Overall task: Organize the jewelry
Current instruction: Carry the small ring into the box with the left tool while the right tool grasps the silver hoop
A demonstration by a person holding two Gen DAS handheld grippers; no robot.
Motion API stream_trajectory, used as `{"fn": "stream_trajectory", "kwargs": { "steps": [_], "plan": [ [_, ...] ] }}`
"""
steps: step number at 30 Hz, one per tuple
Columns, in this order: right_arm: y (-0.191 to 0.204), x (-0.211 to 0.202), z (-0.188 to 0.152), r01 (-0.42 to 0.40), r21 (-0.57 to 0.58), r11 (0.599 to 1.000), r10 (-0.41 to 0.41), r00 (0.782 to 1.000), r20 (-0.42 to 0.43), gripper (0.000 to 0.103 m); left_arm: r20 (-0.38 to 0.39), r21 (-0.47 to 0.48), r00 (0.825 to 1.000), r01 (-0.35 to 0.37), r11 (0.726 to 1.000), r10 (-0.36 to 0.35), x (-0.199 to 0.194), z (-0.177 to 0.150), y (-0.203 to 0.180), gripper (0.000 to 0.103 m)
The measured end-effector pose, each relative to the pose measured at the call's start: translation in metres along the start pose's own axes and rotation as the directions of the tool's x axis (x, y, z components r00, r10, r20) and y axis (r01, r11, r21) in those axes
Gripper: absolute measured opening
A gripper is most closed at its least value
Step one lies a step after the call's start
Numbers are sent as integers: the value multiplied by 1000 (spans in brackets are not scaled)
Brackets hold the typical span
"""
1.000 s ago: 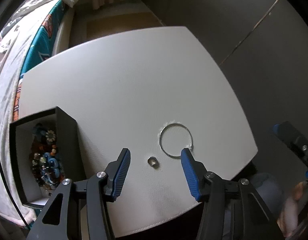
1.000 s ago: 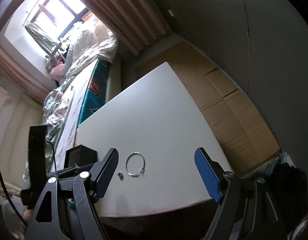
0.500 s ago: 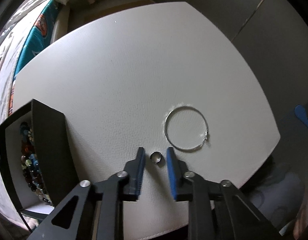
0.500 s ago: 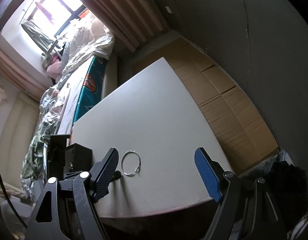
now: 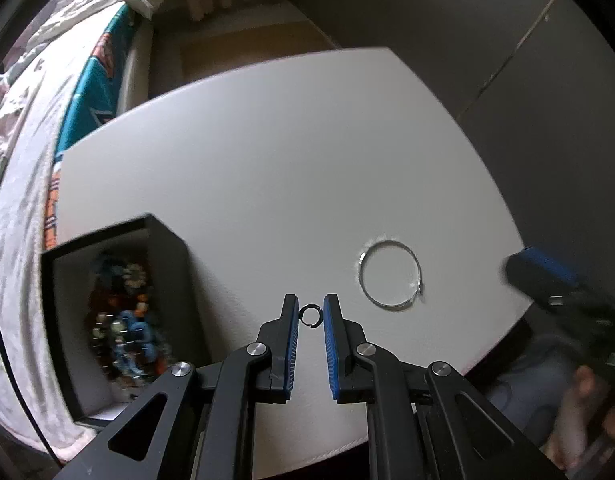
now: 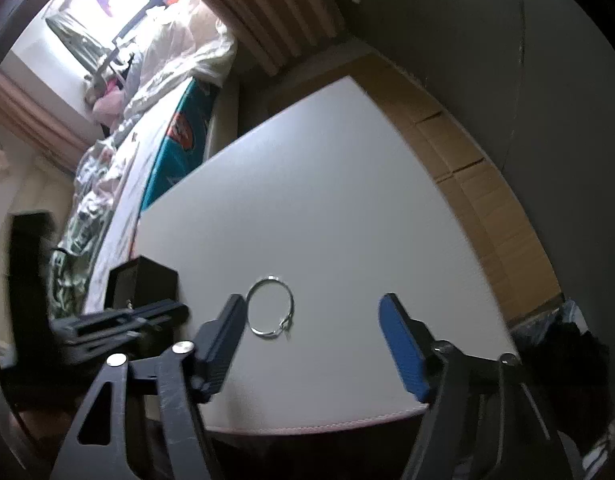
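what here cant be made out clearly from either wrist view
- Small ring, left wrist view: sits between the left gripper jaws, which have just been closing; too small to tell whether the pads press it.
- Same ring, right wrist view: hidden behind a finger of the right gripper.
- Black box contents: blurred beads, pieces indistinguishable.
- Bangle clasp: too small to tell.
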State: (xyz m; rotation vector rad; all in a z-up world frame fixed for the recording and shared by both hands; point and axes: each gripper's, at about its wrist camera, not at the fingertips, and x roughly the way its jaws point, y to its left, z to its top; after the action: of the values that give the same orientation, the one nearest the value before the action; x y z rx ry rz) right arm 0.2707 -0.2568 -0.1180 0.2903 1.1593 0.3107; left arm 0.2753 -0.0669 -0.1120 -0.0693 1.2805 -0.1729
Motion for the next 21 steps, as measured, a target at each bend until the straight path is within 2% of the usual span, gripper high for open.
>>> {"fn": "stream_trajectory", "kwargs": {
  "steps": [3,6,13,17,21],
  "plan": [
    [6,13,-2,-4,-5,1000,4,999,-41,40,26,-15,1000,7,1000,-7,-12,-2,7,13],
    [12,29,-5,14,-15,1000,-15,997,-79,29,44,-28,999,13,1000,-12,-25,-16,12,13],
    [23,51,-7,70,-47,996,-75,990,-117,19,86,-43,996,34,999,-30,-49,-20,25,13],
    [33,55,-7,121,-86,989,-129,986,-102,17,117,-54,992,44,998,-37,-65,-24,36,13],
    [49,57,-12,204,-160,966,-218,973,-73,16,136,-75,990,47,996,-36,-74,-28,54,13]
  ]
}}
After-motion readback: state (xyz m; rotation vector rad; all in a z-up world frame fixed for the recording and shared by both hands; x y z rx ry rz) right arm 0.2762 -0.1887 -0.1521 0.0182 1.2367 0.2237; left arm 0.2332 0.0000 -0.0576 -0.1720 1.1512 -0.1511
